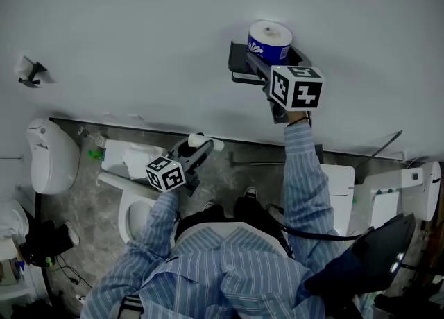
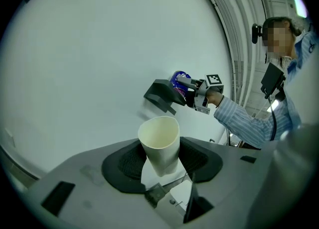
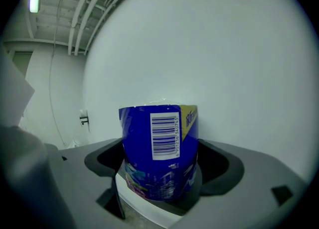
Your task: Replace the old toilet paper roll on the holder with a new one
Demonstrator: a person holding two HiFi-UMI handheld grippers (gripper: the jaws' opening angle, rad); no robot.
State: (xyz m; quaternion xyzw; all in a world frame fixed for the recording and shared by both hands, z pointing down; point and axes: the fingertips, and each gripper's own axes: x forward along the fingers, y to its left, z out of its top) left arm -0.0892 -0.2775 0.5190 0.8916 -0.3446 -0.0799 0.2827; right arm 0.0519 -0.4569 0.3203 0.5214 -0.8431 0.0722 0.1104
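My right tongs (image 3: 159, 171) stand wide open around the new toilet paper roll (image 3: 159, 146). The roll sits upright between the two dark pads with a sliver of gap on each side, so I am not squeezing it. From the head view, these tongs (image 1: 263, 66) are up at the wall, level with the dark holder (image 1: 238, 63). The roll (image 1: 270, 40) stands on end there, its white top and hollow core facing up. I think it rests on the holder's flat top, though the tongs cover the contact.

The roll is sealed in a glossy blue wrapper. A white patch faces my right camera with a black barcode and a column of digits along its side, too fine for me to read with confidence. A yellow band at the wrapper's right edge carries slanted lettering that curls out of sight. The cube (image 1: 297, 87) on these tongs shows black-and-white square markers.

My left tongs (image 2: 162, 159) are clamped on the old cardboard tube (image 2: 159, 141). It is bare and cream-coloured, its open end tilted towards the camera, and the pads pinch its lower part. In the head view that tube (image 1: 208, 144) is held low and well apart from the holder.
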